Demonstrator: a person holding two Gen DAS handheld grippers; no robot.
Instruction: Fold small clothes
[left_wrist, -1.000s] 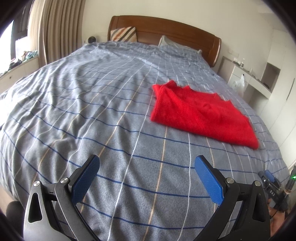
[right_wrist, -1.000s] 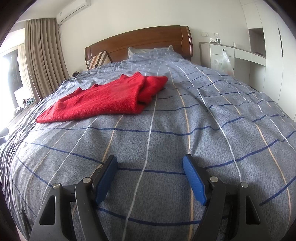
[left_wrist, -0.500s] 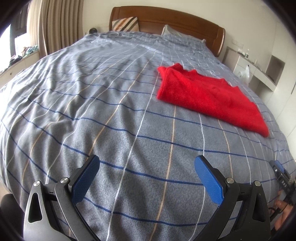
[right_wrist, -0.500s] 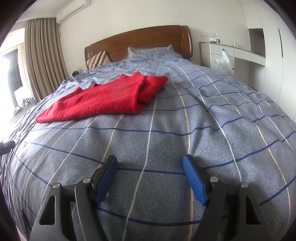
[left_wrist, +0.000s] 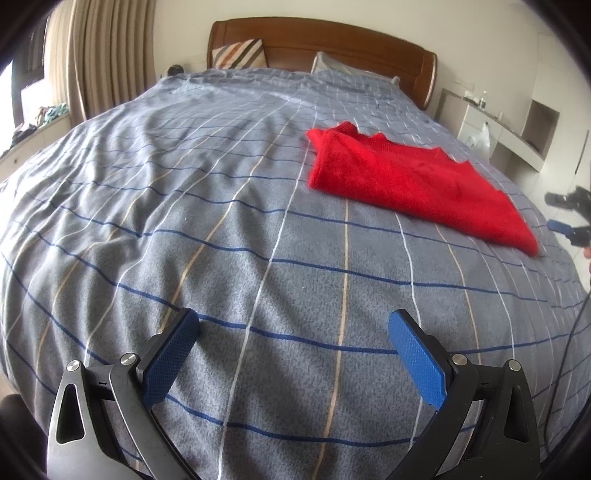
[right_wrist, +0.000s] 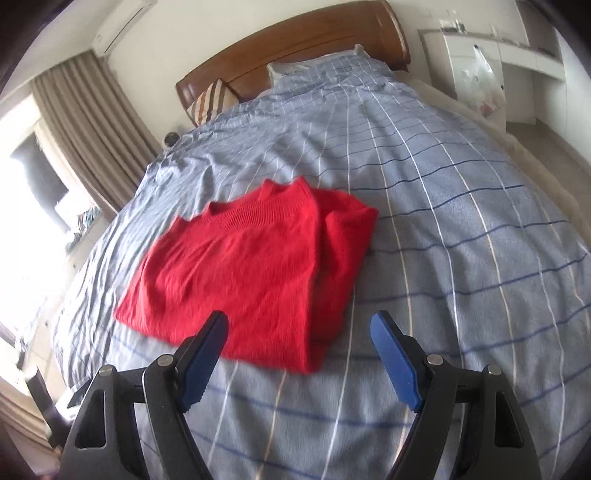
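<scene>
Item: red knit sweater (right_wrist: 251, 273), lying partly folded on the grey checked bedspread (left_wrist: 184, 229), well short of the wooden headboard (left_wrist: 317, 40). Judged soft, light and limp; best pinched at a hem corner or folded edge. Right gripper (right_wrist: 299, 350) at the sweater's near edge, jaws opening, nothing between. Left gripper (left_wrist: 291, 354) well apart from the sweater, jaws wide, empty.

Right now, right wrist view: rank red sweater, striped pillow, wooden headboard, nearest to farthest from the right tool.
1. Red sweater: folded on the bedspread, just ahead of the right tool, slightly left; its near edge shows between the opening jaws, nothing gripped.
2. Striped pillow: far end of the bed, upper left.
3. Wooden headboard: behind the pillow, against the wall.
</scene>
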